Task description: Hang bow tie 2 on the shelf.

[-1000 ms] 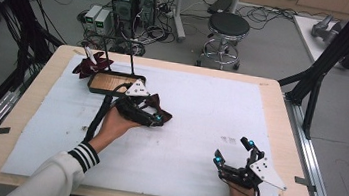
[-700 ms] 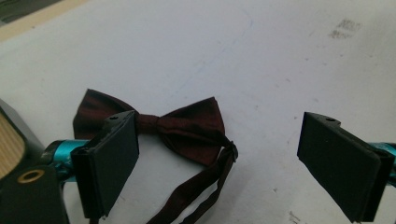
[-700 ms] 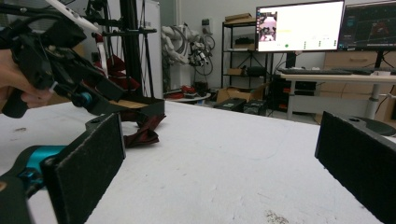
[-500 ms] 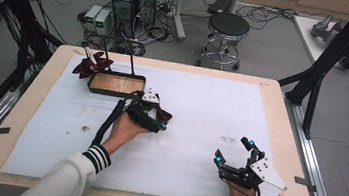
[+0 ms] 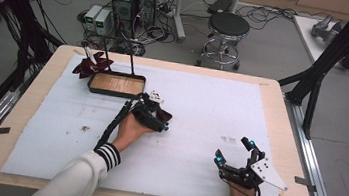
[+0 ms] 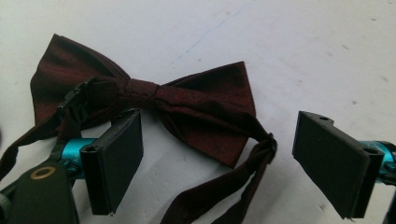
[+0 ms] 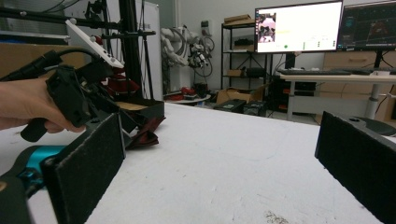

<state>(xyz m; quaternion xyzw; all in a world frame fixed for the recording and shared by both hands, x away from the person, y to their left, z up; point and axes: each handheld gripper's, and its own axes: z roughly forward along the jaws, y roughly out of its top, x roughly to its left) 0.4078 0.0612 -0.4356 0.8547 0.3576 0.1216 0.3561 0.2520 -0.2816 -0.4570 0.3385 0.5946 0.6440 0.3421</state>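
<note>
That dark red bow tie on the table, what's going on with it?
A person holds a two-jaw gripper in each hand at a white-covered table. The left gripper hangs over a dark red bow tie lying flat on the sheet, jaws open and not gripping it. A small wooden tray sits close behind, with another dark red piece beside it. The right gripper rests open near the table's front edge, holding nothing.

The left gripper [image 5: 156, 117] is covering most of the dark red bow tie [image 5: 164, 114] in the high view; the left gripper view is cropping its strap [image 6: 212, 196] at the bottom edge.
</note>
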